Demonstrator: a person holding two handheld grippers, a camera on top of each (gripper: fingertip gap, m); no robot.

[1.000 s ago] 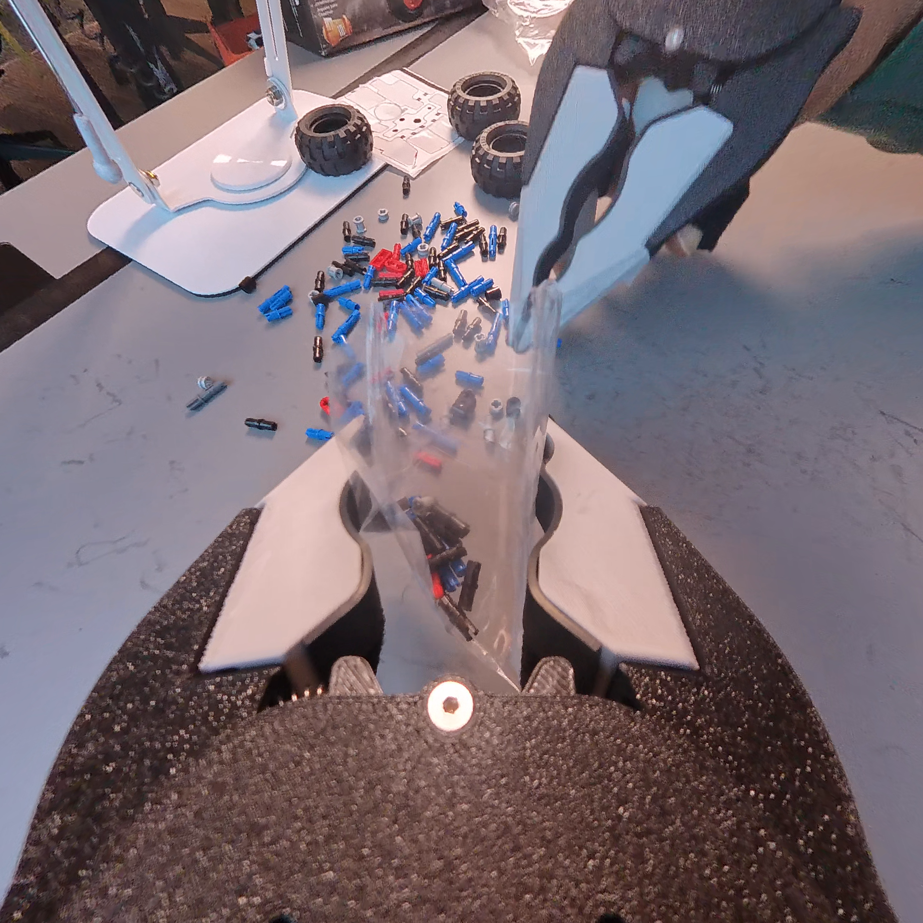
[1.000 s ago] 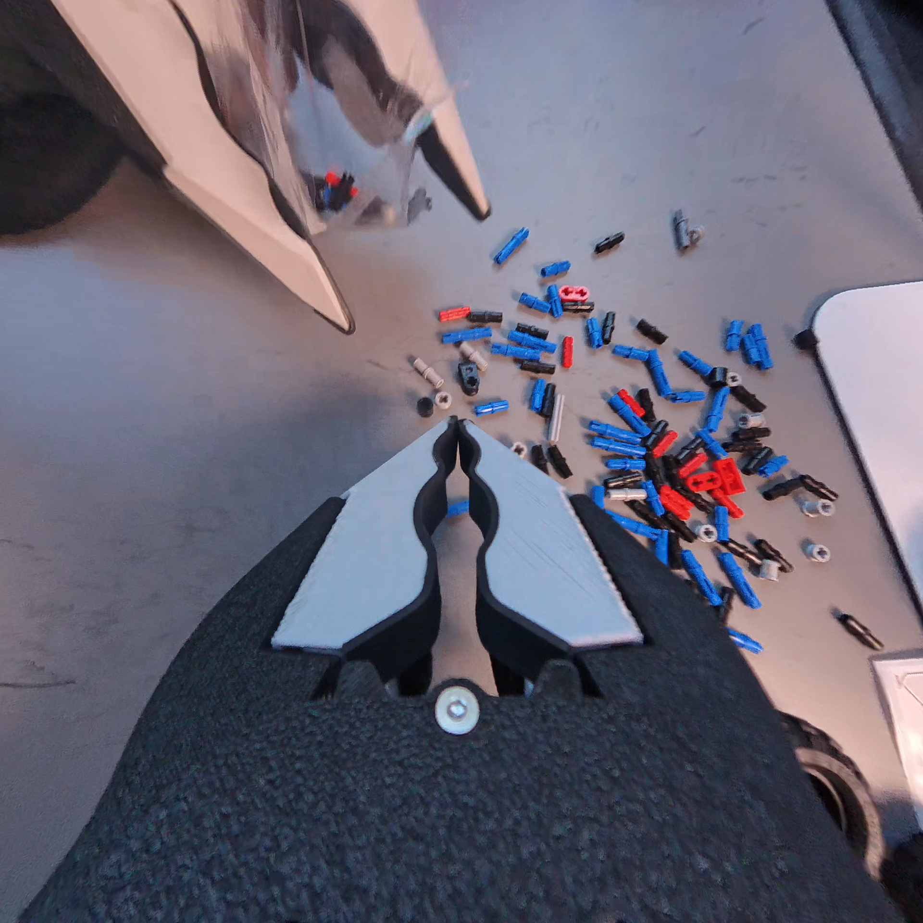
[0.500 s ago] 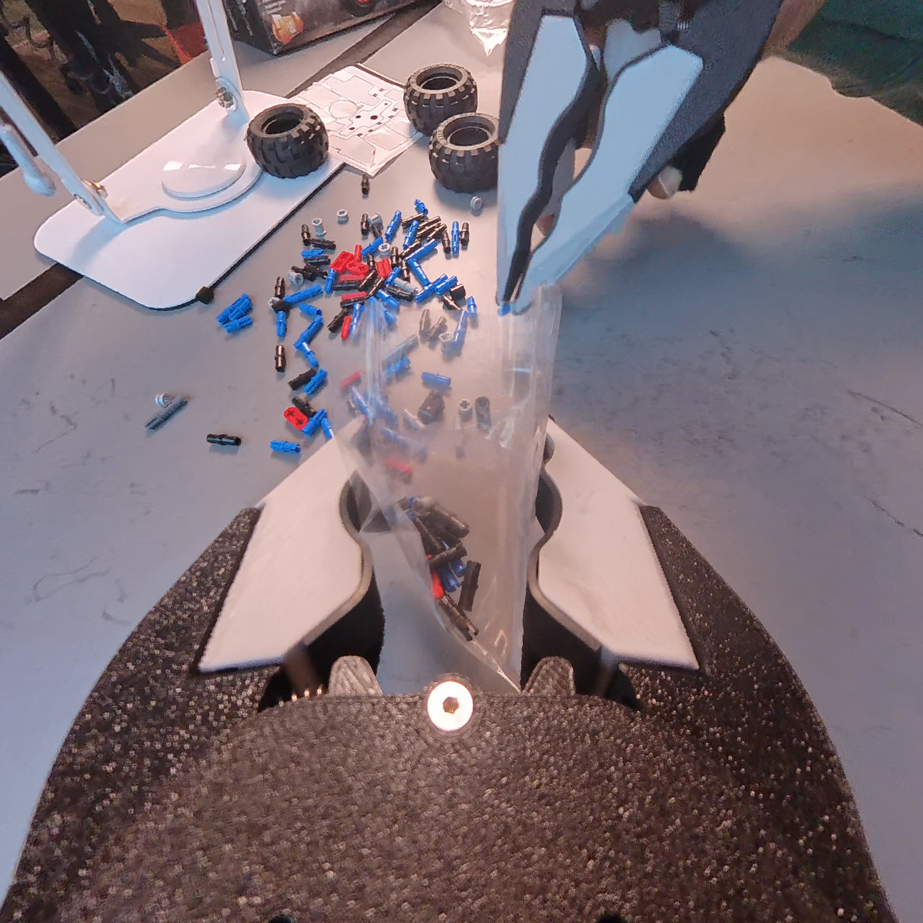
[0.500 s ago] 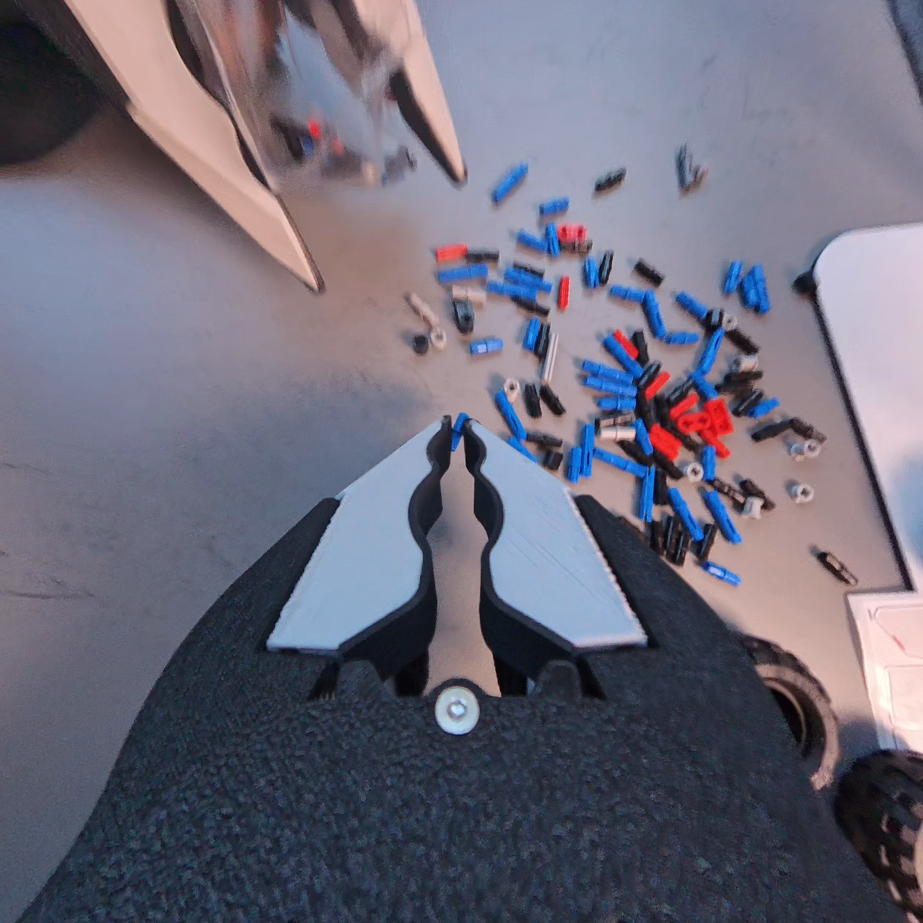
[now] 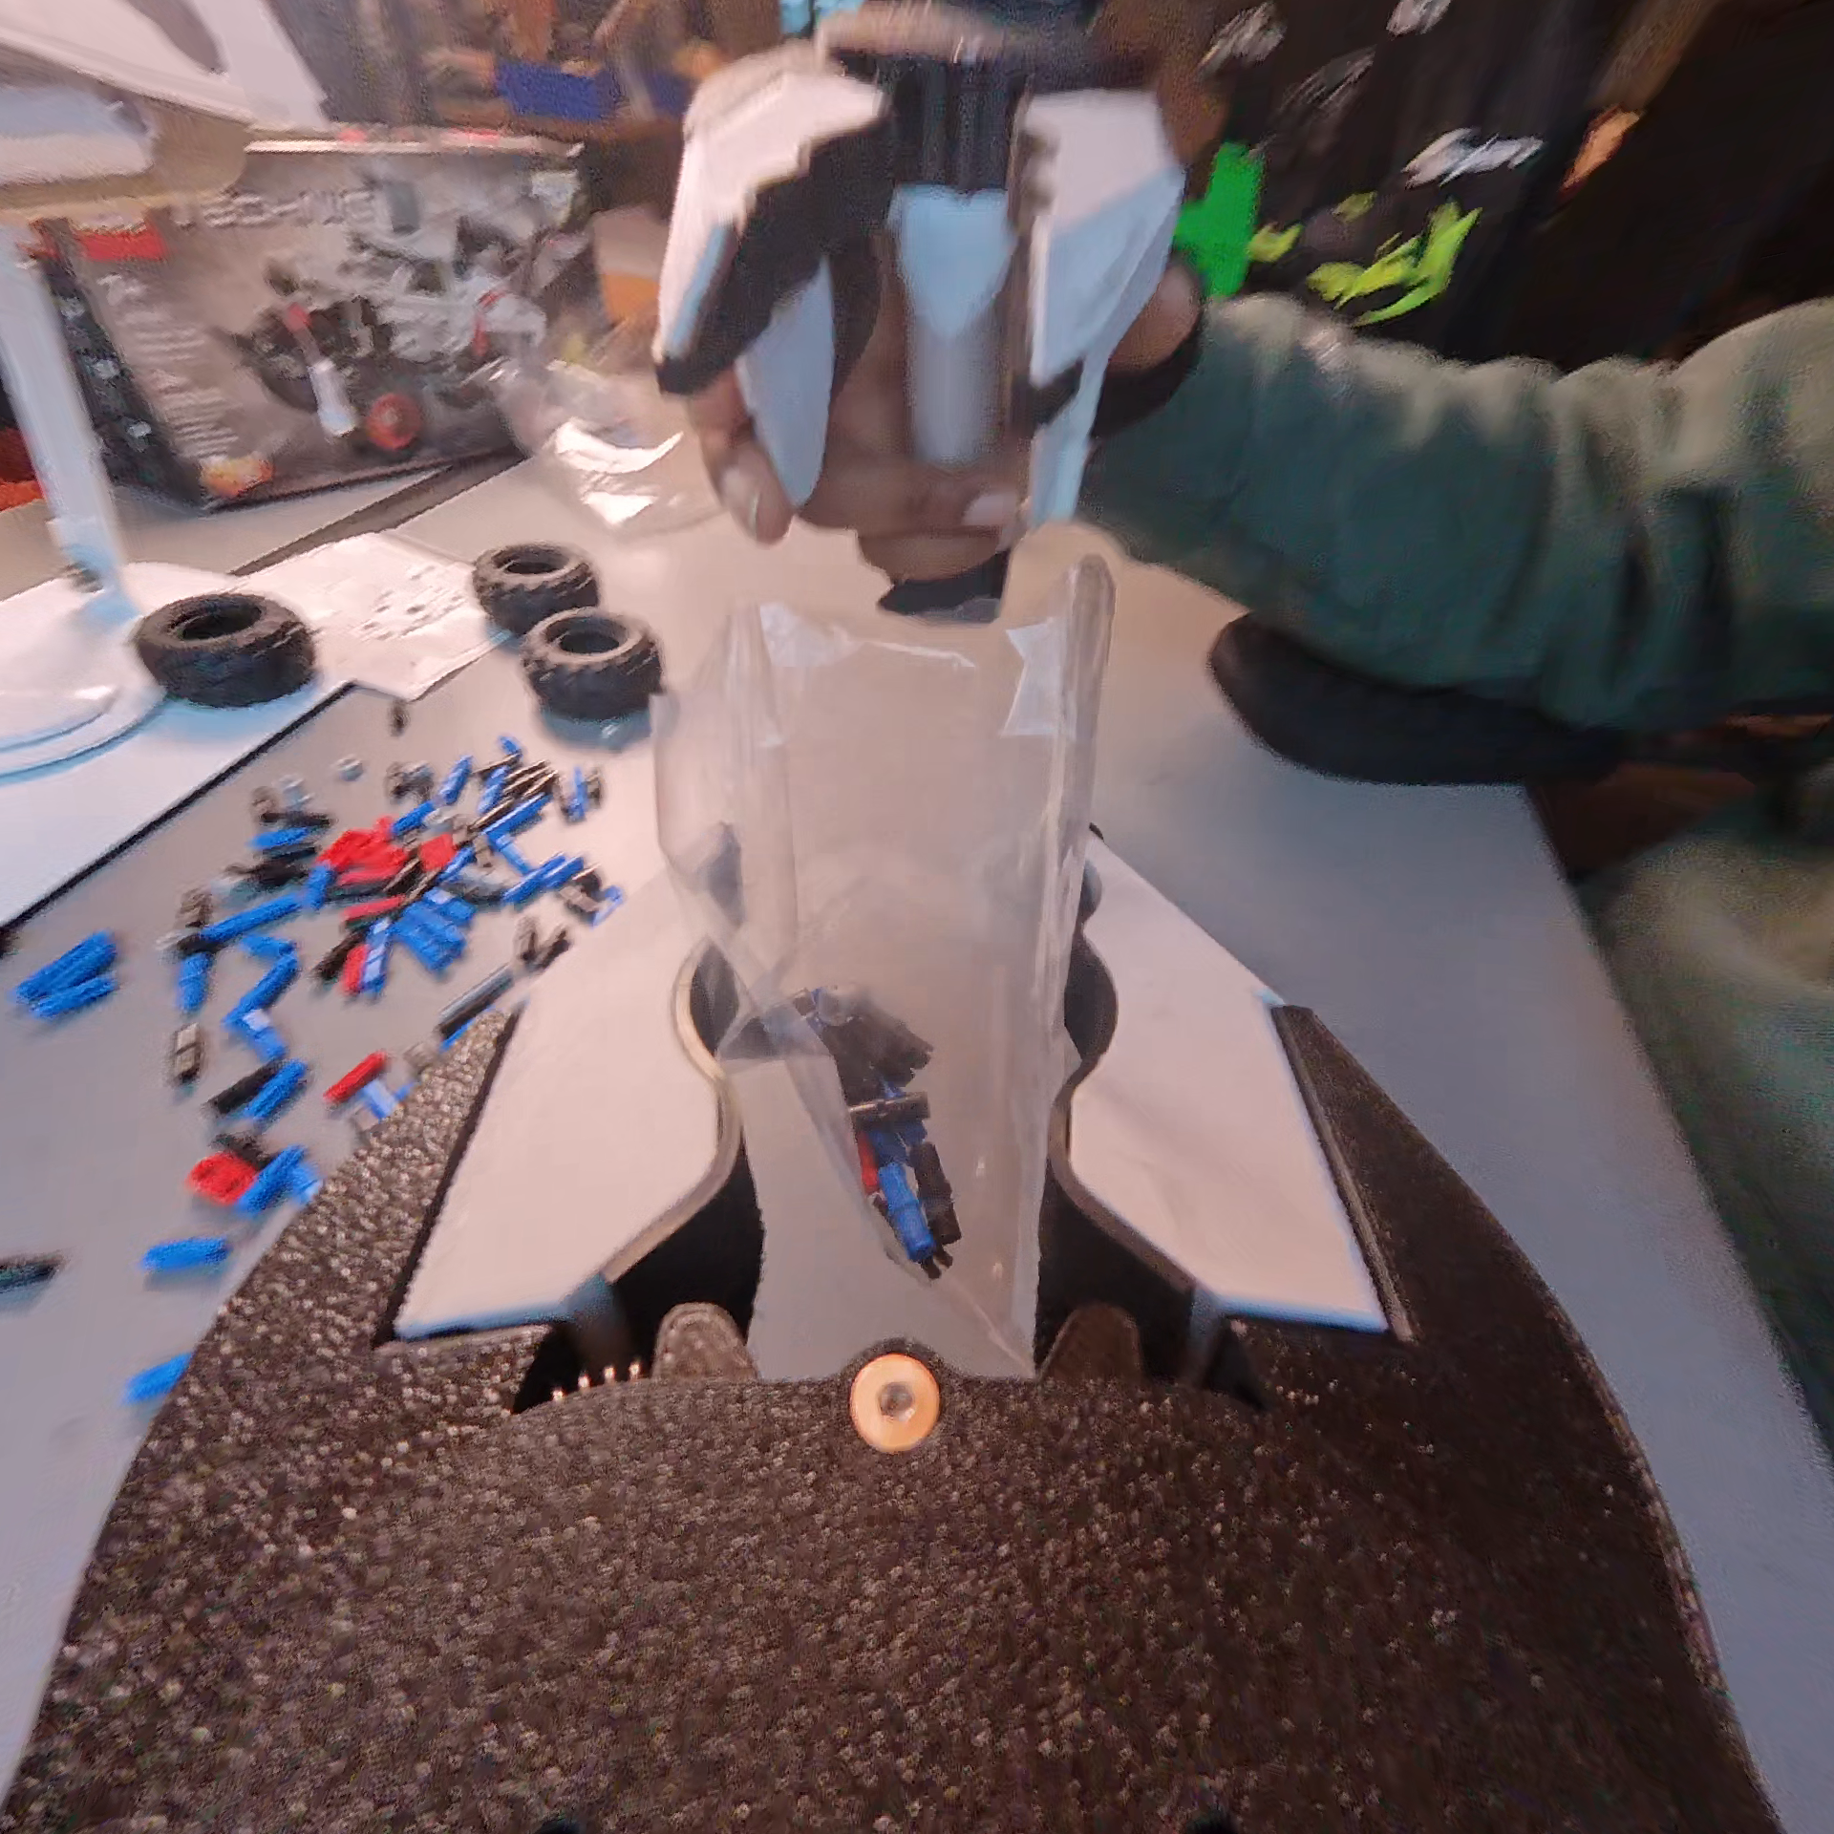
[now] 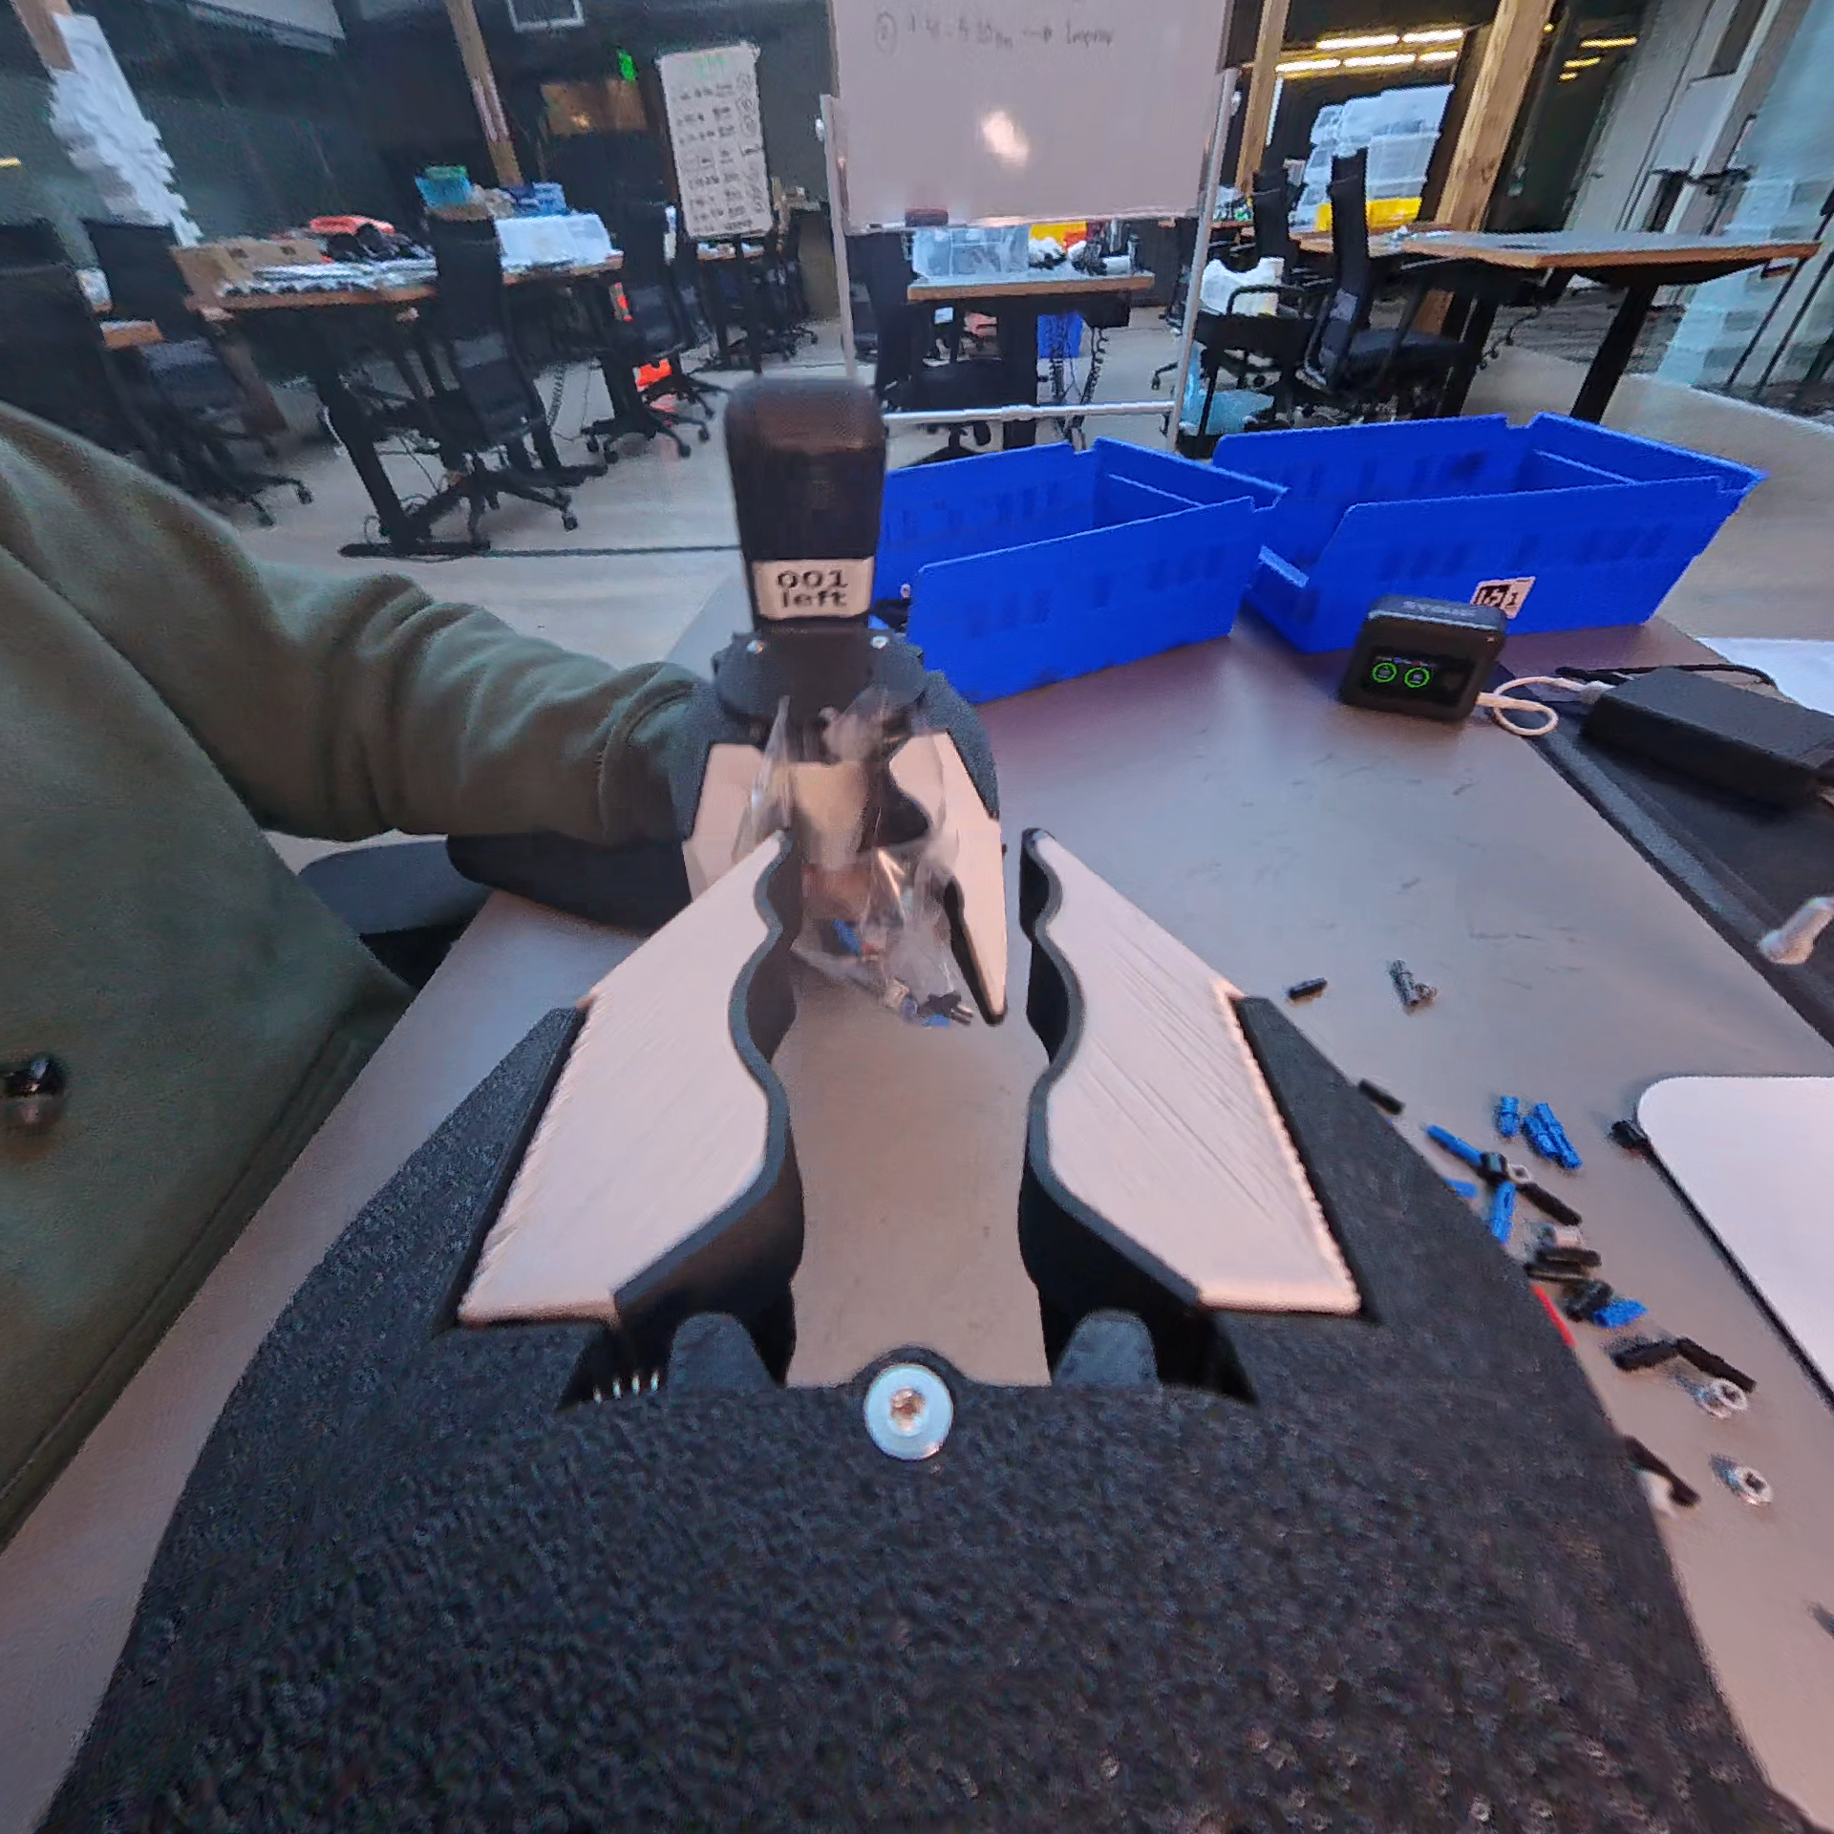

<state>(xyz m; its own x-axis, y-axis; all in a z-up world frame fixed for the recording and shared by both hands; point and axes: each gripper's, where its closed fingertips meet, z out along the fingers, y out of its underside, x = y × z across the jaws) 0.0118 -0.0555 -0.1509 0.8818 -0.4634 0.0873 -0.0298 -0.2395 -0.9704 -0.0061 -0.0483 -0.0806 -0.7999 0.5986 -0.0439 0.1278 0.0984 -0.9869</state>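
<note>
The person is wearing a green sleeve [image 5: 1469, 496]; each claw [image 6: 898, 863] is showing pale fingers [image 6: 1171, 1121], black textured housing, one silver screw [image 6: 905, 1409].

Three black rubber tyres [image 5: 226, 650] were seen on the grey table [image 5: 1340, 943], around a printed sheet [image 5: 392, 610]. A white stand base [image 5: 60, 665] was placed beside them, a printed box [image 5: 298, 327] behind. Two blue bins [image 6: 1072, 566] and a small black device [image 6: 1419, 660] were set farther along, with a whiteboard [image 6: 1022, 109] beyond.
</note>
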